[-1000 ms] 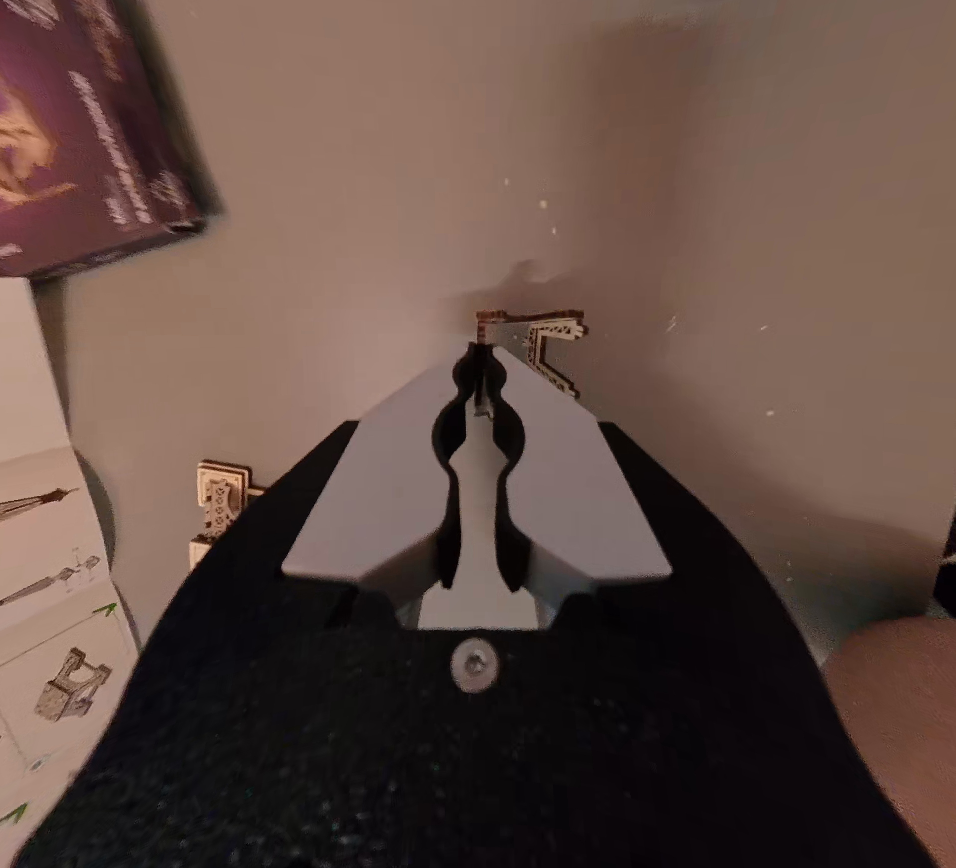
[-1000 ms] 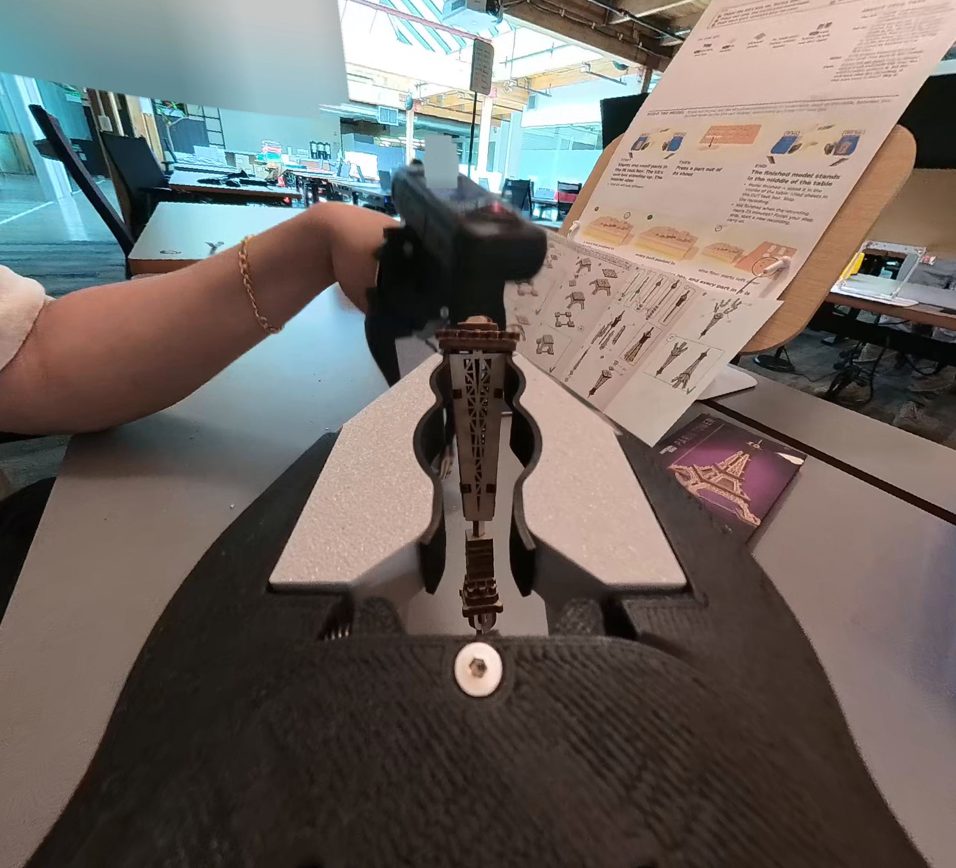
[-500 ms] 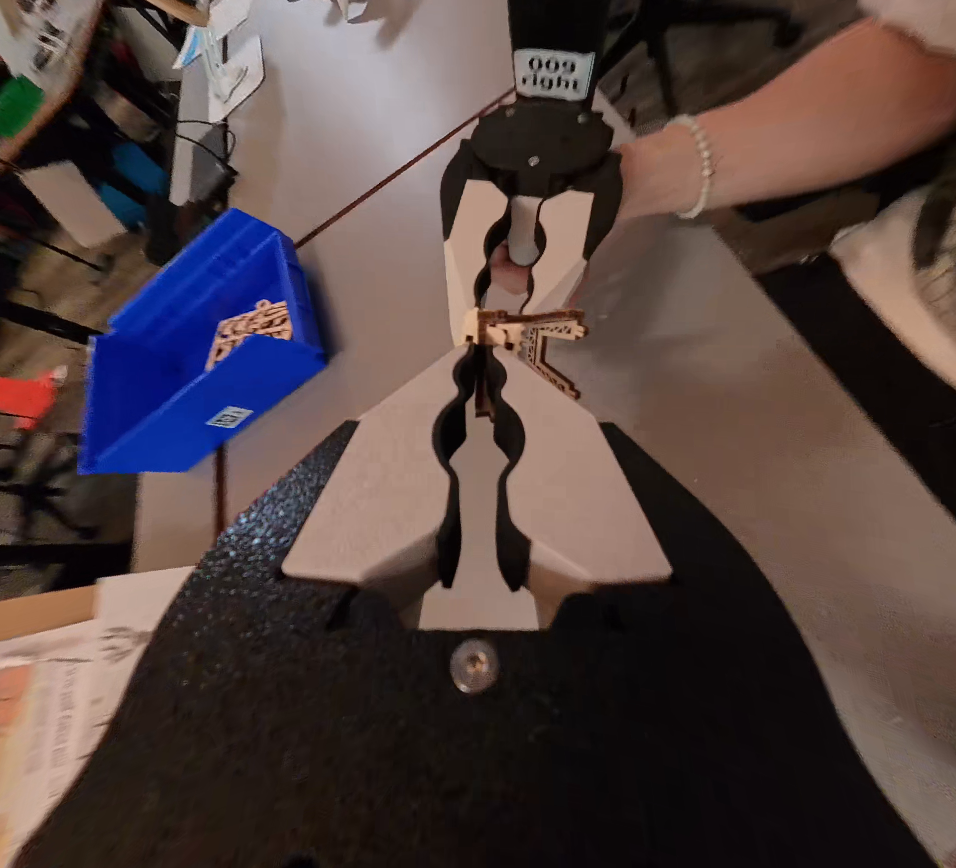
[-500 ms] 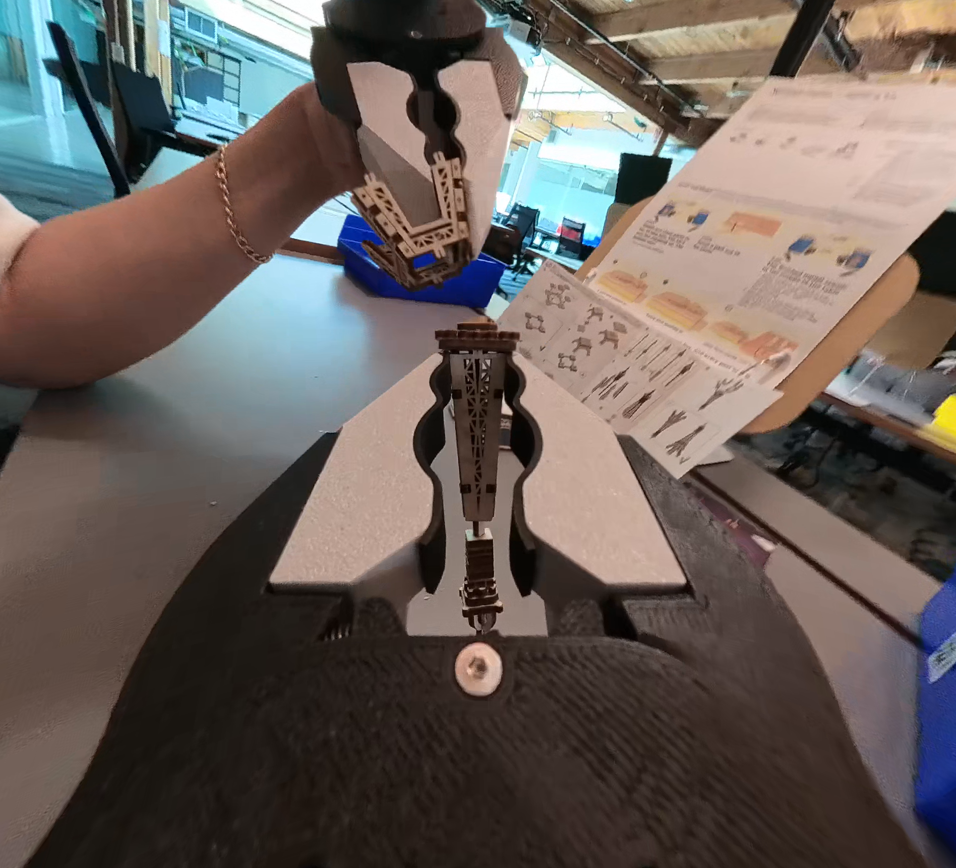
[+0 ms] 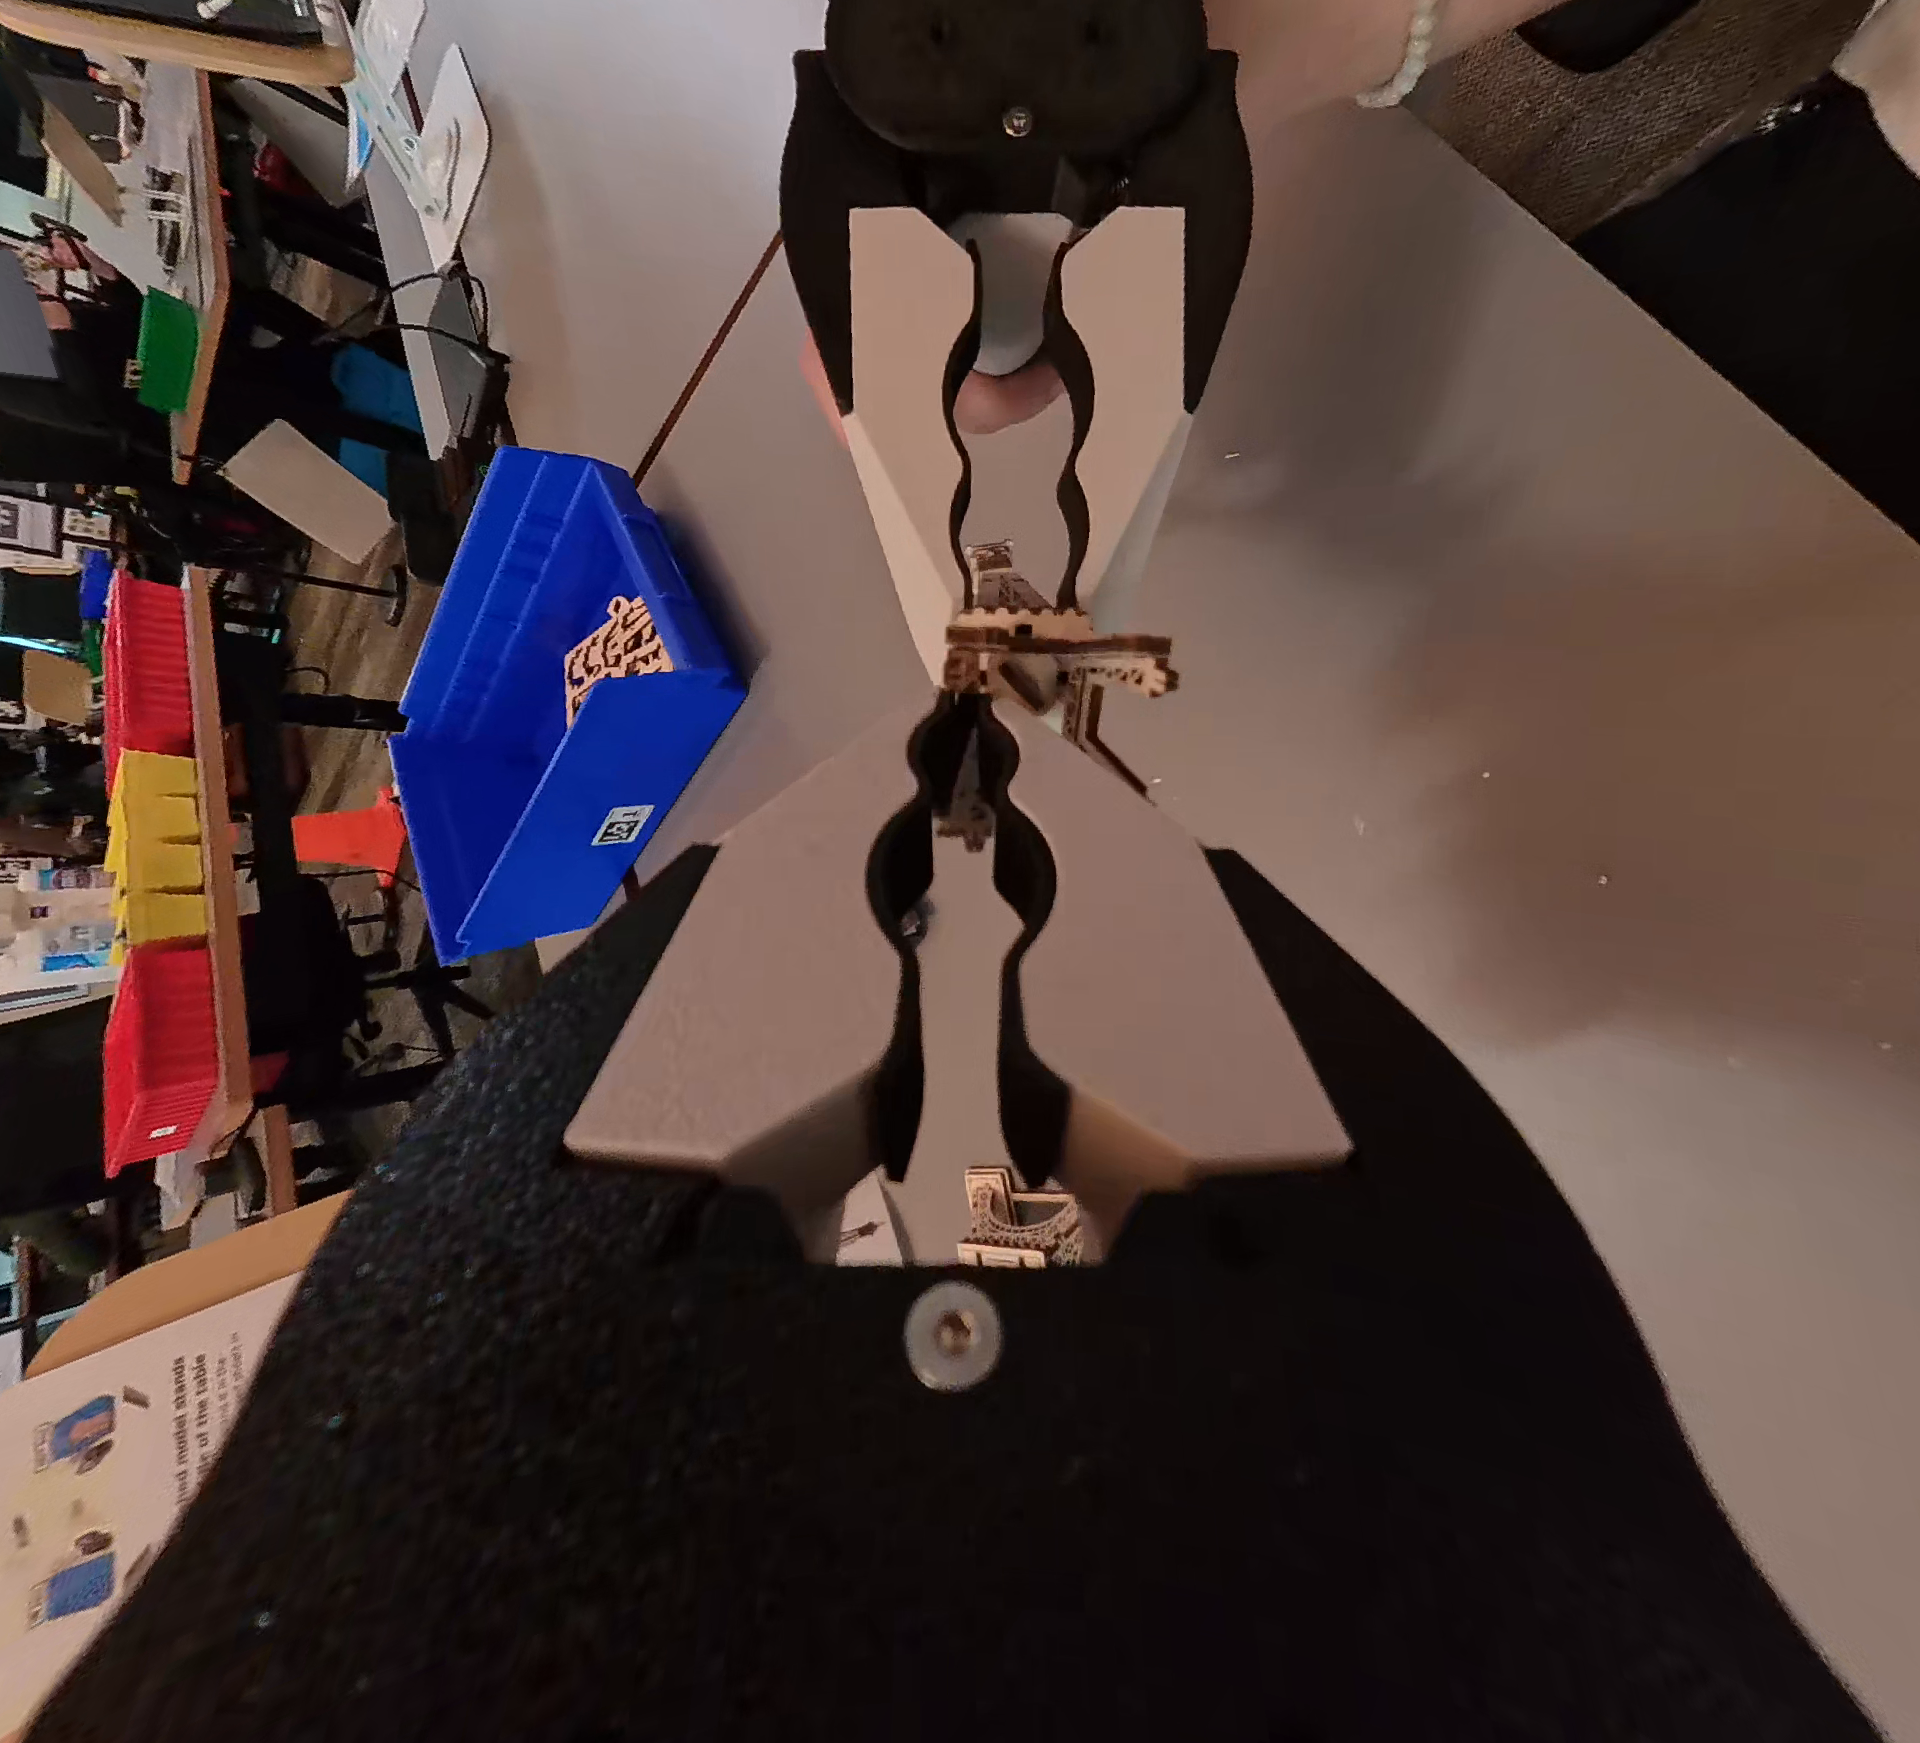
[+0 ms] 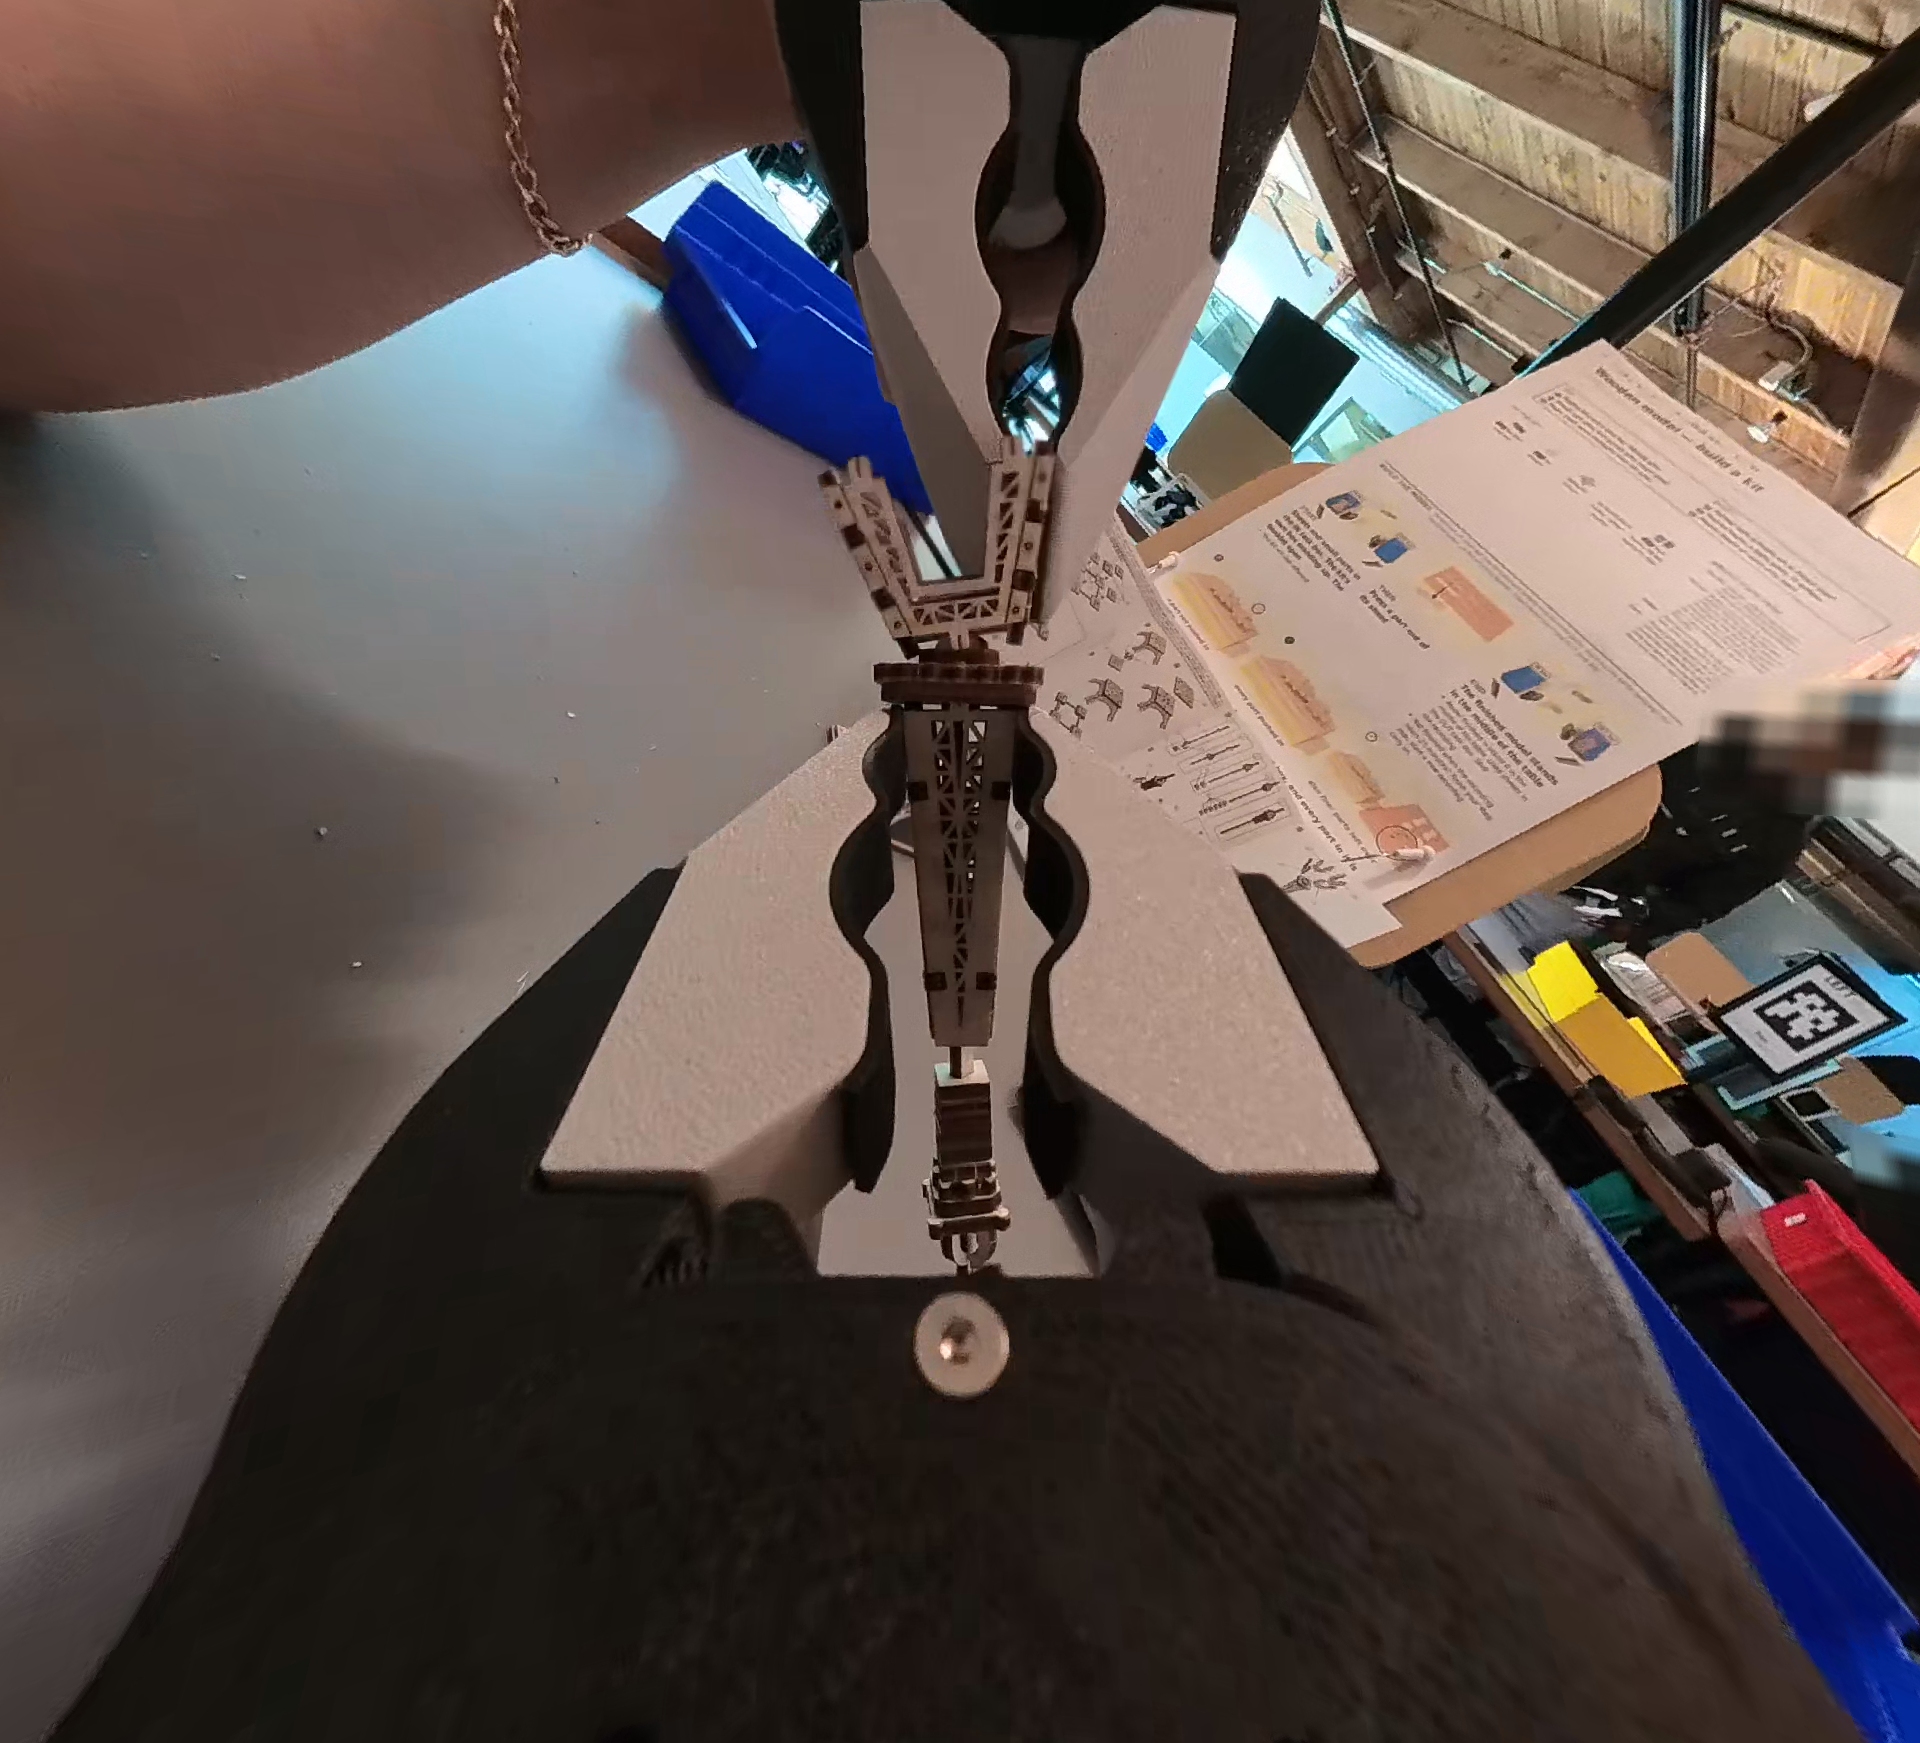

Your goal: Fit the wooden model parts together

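Observation:
My left gripper (image 5: pixel 961 719) is shut on a pale wooden leg-frame part (image 5: pixel 1051 657). My right gripper (image 6: pixel 956 737) is shut on a slim lattice tower part (image 6: pixel 956 862), whose dark ringed platform points forward. The two grippers face each other tip to tip above the grey table (image 5: pixel 1507 654). In the right wrist view the left gripper (image 6: pixel 1013 530) comes down from the top, and its leg-frame part (image 6: pixel 940 602) touches the tower's platform. In the left wrist view the right gripper (image 5: pixel 1020 592) comes from the top with the tower part (image 5: pixel 1000 587) between its tips.
A blue bin (image 5: pixel 540 758) holding wooden sheets (image 5: pixel 618 654) stands on the table to the left. An instruction sheet on a wooden board (image 6: pixel 1455 613) stands behind. Red and yellow bins (image 5: pixel 156 862) sit on a shelf beyond the table. A person's forearms hold both grippers.
The two grippers have moved toward each other. The gap between the leg-frame part and the tower's platform has closed and they now touch. Both grips are unchanged.

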A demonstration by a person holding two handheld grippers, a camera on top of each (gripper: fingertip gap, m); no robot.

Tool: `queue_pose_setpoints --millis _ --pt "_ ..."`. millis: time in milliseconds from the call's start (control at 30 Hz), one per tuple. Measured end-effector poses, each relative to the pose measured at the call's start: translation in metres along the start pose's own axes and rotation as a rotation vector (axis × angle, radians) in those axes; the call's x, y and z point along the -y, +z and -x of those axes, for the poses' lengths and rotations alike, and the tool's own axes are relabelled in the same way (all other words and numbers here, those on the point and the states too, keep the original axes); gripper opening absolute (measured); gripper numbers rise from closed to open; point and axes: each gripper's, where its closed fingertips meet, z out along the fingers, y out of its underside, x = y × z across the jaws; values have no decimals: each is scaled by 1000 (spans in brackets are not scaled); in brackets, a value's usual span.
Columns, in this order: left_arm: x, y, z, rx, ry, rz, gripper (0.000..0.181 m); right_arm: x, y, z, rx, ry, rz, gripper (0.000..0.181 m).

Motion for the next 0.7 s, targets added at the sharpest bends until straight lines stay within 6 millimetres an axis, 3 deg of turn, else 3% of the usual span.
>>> queue_pose_setpoints --millis 267,567,700 --pt "-13 6 -4 -16 -42 107 6 -6 7 10 65 103 -13 18" --pt "-35 7 -12 -131 -429 142 5 -13 20 19 118 358 -122 18" --pt "-36 8 -13 -149 -516 133 9 -15 23 21 139 448 -164 18"
